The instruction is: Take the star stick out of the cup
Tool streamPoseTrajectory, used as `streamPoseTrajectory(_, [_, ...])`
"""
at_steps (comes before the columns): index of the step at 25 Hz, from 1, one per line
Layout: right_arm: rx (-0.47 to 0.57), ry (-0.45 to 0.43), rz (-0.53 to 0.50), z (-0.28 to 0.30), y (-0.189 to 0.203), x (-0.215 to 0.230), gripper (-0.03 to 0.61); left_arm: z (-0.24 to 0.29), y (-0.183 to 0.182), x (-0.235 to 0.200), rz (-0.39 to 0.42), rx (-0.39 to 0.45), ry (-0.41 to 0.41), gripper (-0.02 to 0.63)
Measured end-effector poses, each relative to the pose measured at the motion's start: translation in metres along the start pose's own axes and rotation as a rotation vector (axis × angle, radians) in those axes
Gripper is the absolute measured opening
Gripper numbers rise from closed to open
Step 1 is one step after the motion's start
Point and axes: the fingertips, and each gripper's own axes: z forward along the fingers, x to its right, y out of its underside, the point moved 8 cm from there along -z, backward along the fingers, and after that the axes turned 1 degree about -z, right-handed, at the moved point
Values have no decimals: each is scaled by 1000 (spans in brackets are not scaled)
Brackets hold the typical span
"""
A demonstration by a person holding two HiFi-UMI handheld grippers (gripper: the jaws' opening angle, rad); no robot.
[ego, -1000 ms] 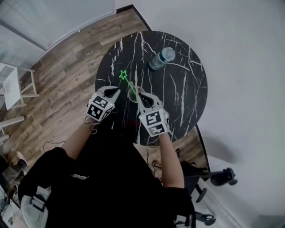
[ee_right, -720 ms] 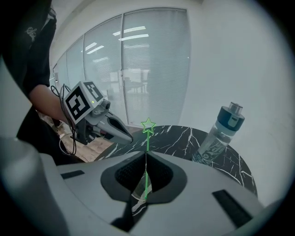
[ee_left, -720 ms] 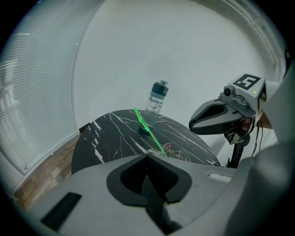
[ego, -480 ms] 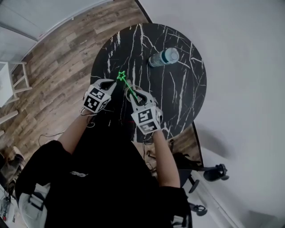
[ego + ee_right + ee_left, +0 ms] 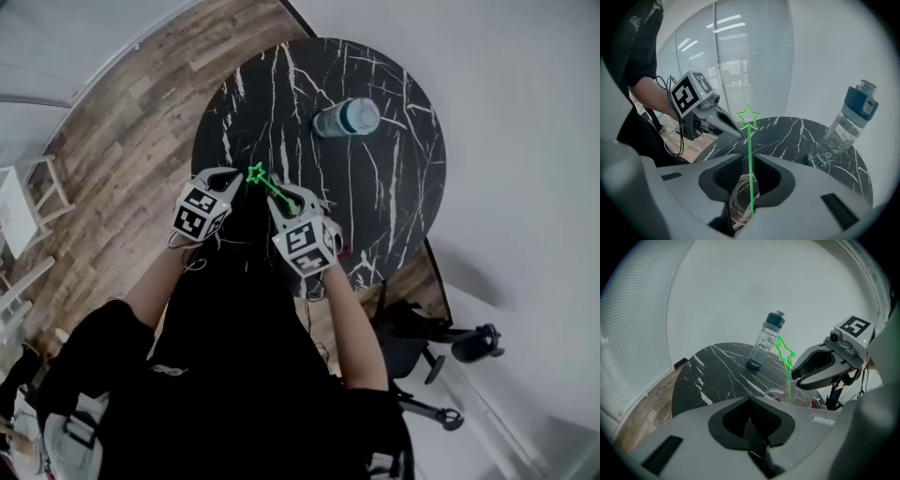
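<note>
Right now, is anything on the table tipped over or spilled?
Nothing looks spilled or broken. The thin green star stick stands in the clear glass cup, clamped by the right gripper. The clear plastic bottle with a blue cap stands upright on the round black marble table.

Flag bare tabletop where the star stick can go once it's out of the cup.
Widest bare patch: the right half of the table, between the water bottle and the near rim. Also the far-left arc beyond the left claw. Crowded: the near edge, where the right claw holds the cup with the star stick in it, left claw beside.
</note>
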Motion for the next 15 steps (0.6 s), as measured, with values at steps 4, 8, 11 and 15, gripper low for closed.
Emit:
streamPoseTrajectory(4, [-14, -5, 34, 12, -1, 0, 69, 7, -10, -11, 34, -10, 30, 0])
streamPoseTrajectory(8, [-30, -4, 70, 22, -1, -1, 69, 15, -20, -20, 72, -36, 60, 0])
streamPoseTrajectory(11, [-23, 3, 109, 27, -1, -1, 64, 17, -23, -26, 91, -54, 75, 0])
streamPoseTrajectory(15, [-10, 41, 141, 28, -1, 1, 22, 18, -25, -31, 109, -74, 90, 0])
